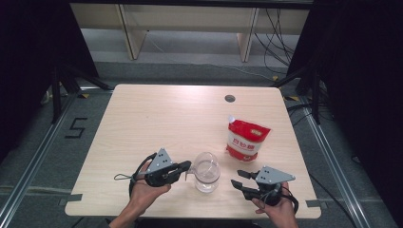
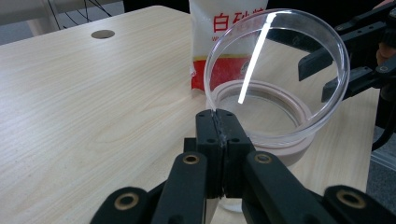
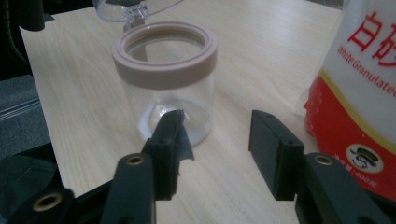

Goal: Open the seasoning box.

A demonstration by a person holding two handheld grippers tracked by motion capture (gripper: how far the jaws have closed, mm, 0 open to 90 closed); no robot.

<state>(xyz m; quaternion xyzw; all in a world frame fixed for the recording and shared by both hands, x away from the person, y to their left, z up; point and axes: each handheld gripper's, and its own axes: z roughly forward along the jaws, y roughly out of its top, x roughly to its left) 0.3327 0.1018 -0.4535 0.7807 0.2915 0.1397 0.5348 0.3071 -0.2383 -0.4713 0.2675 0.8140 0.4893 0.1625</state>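
Note:
A clear glass jar with a beige ring around its mouth stands on the table near the front edge. Just above it hangs a clear round lid, tilted, with my left gripper shut on its near edge. My right gripper stands open to the right of the jar, nothing between its fingers, and points at the jar. A red and white bag of white sugar stands upright behind the right gripper.
The wooden table has a round cable hole at the back. Its left half and far side are bare wood. Black tripod legs and cables stand on the floor beyond the table's corners.

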